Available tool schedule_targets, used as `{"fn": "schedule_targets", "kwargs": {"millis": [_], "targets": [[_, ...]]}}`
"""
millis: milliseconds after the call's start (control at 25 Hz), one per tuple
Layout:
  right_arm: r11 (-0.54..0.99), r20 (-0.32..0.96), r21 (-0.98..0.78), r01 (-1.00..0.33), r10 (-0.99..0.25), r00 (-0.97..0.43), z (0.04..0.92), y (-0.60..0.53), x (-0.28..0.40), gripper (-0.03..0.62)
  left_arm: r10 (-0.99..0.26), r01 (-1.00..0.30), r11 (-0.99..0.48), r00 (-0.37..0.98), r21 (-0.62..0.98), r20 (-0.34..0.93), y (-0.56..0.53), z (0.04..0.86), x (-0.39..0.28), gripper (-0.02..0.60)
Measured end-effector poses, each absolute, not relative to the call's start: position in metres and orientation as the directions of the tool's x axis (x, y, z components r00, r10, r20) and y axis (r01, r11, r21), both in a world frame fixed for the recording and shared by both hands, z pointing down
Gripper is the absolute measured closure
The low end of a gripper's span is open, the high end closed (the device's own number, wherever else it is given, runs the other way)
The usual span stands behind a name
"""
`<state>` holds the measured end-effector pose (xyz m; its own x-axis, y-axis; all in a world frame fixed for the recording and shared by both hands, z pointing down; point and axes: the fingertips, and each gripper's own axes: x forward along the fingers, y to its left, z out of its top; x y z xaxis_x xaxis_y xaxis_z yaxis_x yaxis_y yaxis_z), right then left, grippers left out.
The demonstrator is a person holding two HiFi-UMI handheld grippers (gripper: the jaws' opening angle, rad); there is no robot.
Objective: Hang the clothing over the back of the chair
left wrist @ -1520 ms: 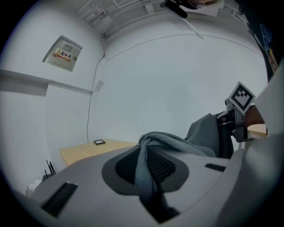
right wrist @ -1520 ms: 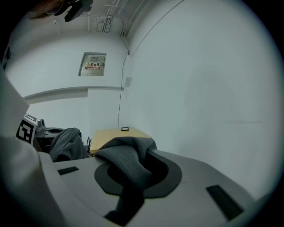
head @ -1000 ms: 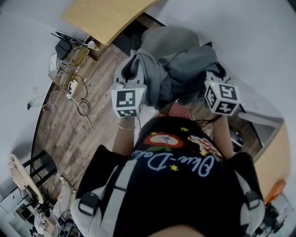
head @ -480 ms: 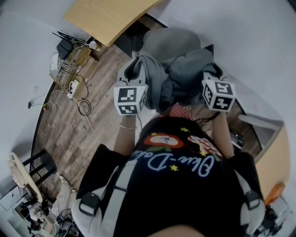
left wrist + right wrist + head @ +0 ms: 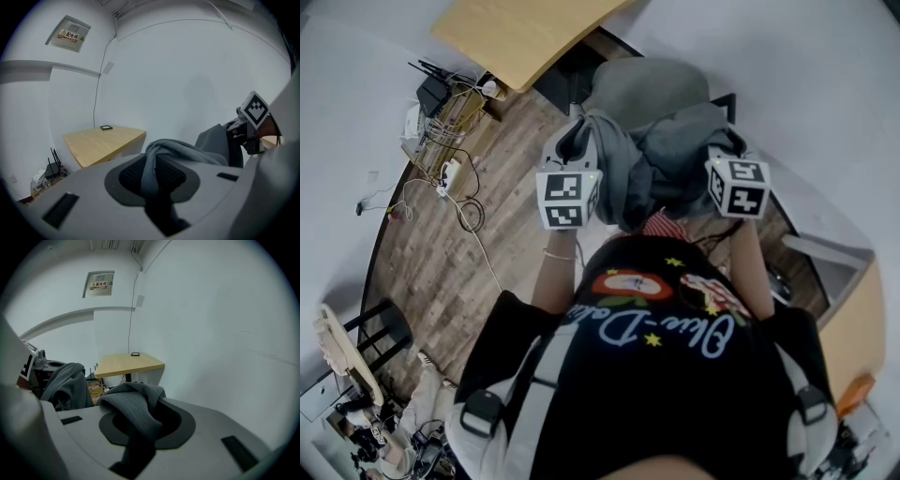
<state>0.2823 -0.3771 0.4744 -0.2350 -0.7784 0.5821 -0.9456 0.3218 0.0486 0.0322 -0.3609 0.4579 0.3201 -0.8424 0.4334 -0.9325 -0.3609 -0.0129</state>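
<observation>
Head view: left gripper (image 5: 573,141) and right gripper (image 5: 727,150) are lowering the garment (image 5: 661,161) onto the chair (image 5: 645,86).
Left fingers (image 5: 70,190) are clamping it; right fingers (image 5: 225,425) are easing open, still pinching it.

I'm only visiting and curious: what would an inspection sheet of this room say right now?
Surface: wood floor; table bears one small dark item.
Job's things: grey garment held up by both grippers, at the chair.
Clutter: router and oddments by the wall.
Grippers: left gripper clamped on garment; right gripper jaws have just been opening, garment between them.
Cables: loose coils on floor.
Surroundings: white walls, wall sign.
</observation>
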Motion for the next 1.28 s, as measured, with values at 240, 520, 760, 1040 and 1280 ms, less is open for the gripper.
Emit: {"fn": "schedule_targets", "kwargs": {"millis": [240, 520, 760, 1040, 1280], "targets": [[0.352, 0.620, 0.083, -0.932, -0.751, -0.228, 0.487, -0.370, 0.284, 0.513, -0.824, -0.930, -0.367, 0.308, -0.034, 0.476, -0.356, 0.472, 0.032, 0.528], [0.385, 0.647, 0.079, -0.919, -0.721, -0.247, 0.496, -0.360, 0.280, 0.500, -0.792, -0.919, -0.391, 0.309, -0.048, 0.527, -0.348, 0.484, 0.025, 0.503], [0.392, 0.664, 0.066, -0.918, -0.704, -0.253, 0.502, -0.353, 0.275, 0.499, -0.781, -0.915, -0.401, 0.313, -0.048, 0.541, -0.343, 0.490, 0.024, 0.488], [0.392, 0.683, 0.062, -0.918, -0.687, -0.247, 0.506, -0.344, 0.276, 0.494, -0.784, -0.911, -0.409, 0.326, -0.044, 0.528, -0.342, 0.485, 0.026, 0.488], [0.386, 0.688, 0.069, -0.920, -0.686, -0.236, 0.510, -0.339, 0.280, 0.493, -0.785, -0.907, -0.417, 0.333, -0.049, 0.523, -0.341, 0.485, 0.028, 0.488]]}}
